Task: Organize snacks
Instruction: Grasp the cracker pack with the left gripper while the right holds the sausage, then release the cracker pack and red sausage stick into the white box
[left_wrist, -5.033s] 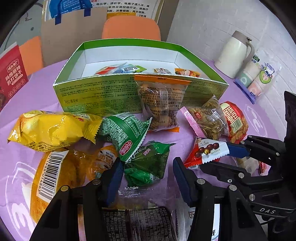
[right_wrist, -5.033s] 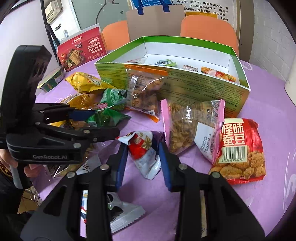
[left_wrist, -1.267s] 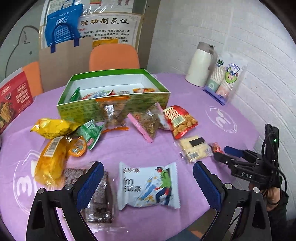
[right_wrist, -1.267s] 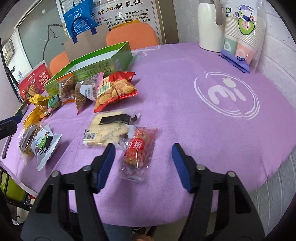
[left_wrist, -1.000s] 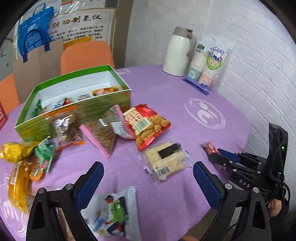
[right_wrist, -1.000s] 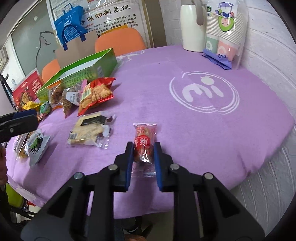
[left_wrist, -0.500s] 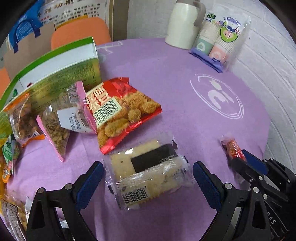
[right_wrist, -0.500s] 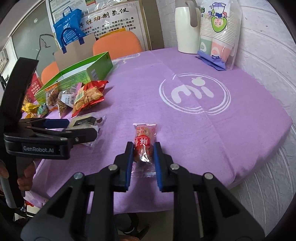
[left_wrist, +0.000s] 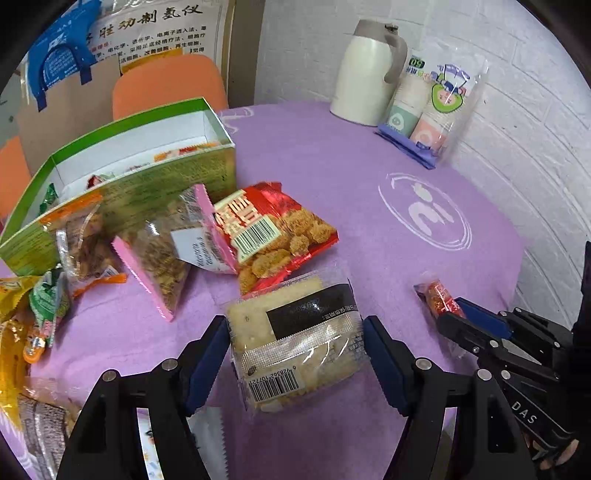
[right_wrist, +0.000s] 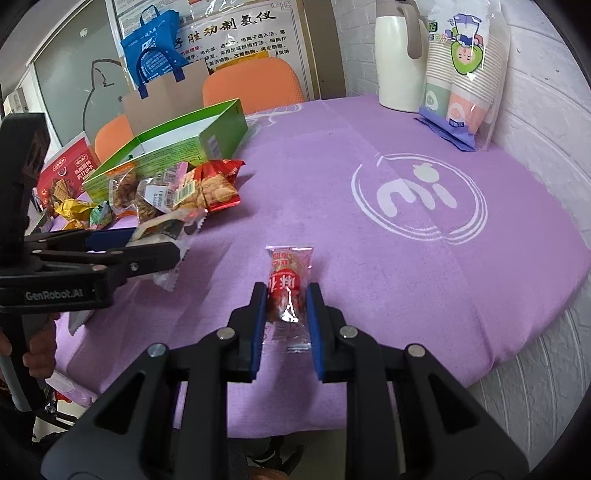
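Blue-padded jaws of the left gripper (left_wrist: 295, 354) are closing around a clear-wrapped cracker packet with a black label (left_wrist: 299, 343), which lies flat on the purple tablecloth (left_wrist: 332, 177); the pads look just short of its sides. Squeezing gently at mid-length should keep the crackers whole. To the right, the right gripper (right_wrist: 284, 299) holds a small red sausage-shaped snack sachet (right_wrist: 288, 280) pinched tight. Both loads likely belong in the open green cardboard box (left_wrist: 122, 177) at far left, beyond the red, pink and orange bags
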